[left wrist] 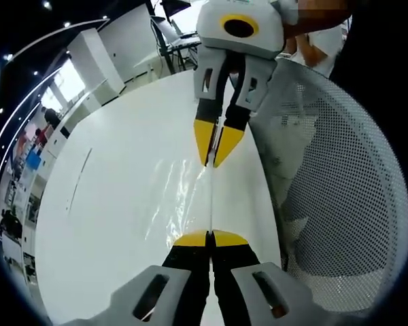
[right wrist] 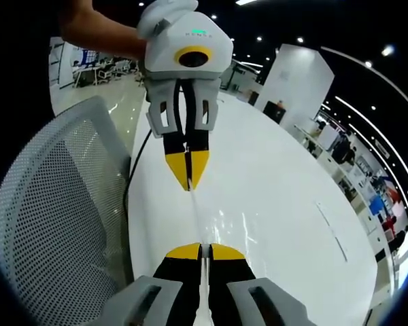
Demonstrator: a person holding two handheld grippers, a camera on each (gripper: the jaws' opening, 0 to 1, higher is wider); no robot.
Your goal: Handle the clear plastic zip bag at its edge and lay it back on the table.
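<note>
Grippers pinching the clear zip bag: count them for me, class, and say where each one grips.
2. The left gripper has its fingers shut on one end of the bag's edge; the right gripper pinches the opposite end, over the white table.

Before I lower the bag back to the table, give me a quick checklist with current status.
1. Left gripper shut on the zip bag edge: ok.
2. Right gripper shut on the opposite edge: ok.
3. Bag stretched straight between both jaws: ok.
4. White table bare beneath the bag: ok.
5. Mesh chair close beside the table edge, apart from the bag: ok.
6. Bag zip closed: cannot tell.
</note>
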